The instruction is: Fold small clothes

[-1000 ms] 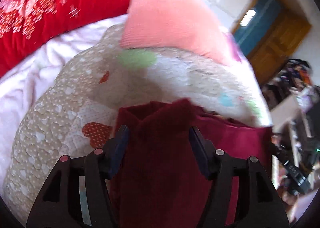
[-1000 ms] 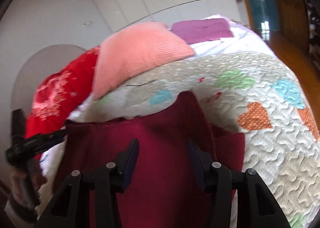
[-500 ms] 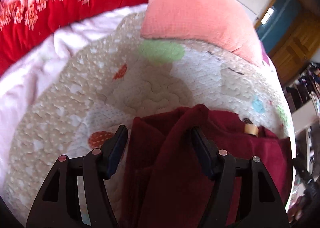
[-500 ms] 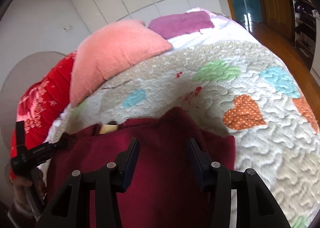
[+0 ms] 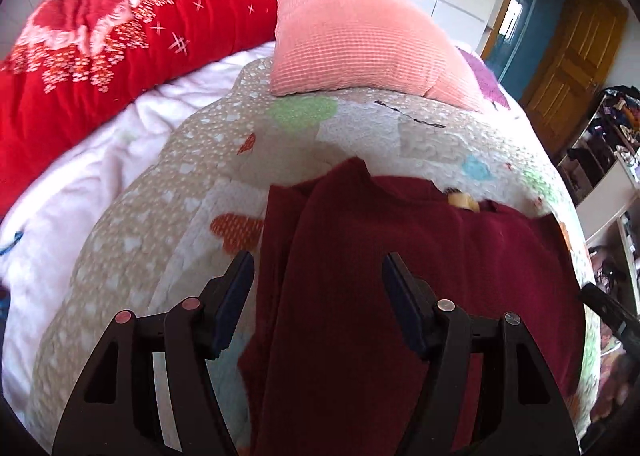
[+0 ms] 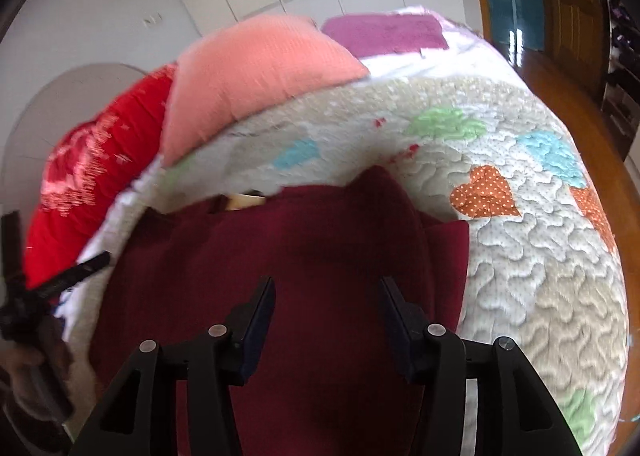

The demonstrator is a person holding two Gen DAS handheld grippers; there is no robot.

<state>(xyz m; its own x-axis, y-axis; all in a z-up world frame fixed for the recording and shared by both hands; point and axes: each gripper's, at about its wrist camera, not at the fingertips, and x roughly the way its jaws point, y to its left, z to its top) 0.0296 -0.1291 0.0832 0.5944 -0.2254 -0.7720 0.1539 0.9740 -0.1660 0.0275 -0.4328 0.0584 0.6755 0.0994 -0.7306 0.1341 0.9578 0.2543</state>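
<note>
A dark red garment [image 5: 460, 256] lies on the heart-patterned quilt [image 5: 180, 196], its collar and tan label [image 5: 462, 200] toward the pillows. Its left edge is folded inward in a long flap. My left gripper [image 5: 318, 276] hovers over that flap, open, pads clear of the cloth. In the right wrist view the garment [image 6: 300, 240] has its right side folded in as well. My right gripper [image 6: 326, 296] hangs above it with its jaws opening; cloth lies below them, unpinched. The left gripper [image 6: 52, 284], held by a hand, shows at that view's left edge.
A pink pillow [image 5: 360, 36] and a red blanket [image 5: 100, 56] lie at the head of the bed, with a purple towel [image 6: 384, 30] behind. A white sheet [image 5: 80, 176] borders the quilt on the left. A cluttered shelf [image 5: 608, 144] and wooden door [image 5: 568, 56] stand to the right.
Both grippers have drawn back from the garment, which now lies flatter on the quilt with its sides folded in. The left jaws stand slightly wider than before.
</note>
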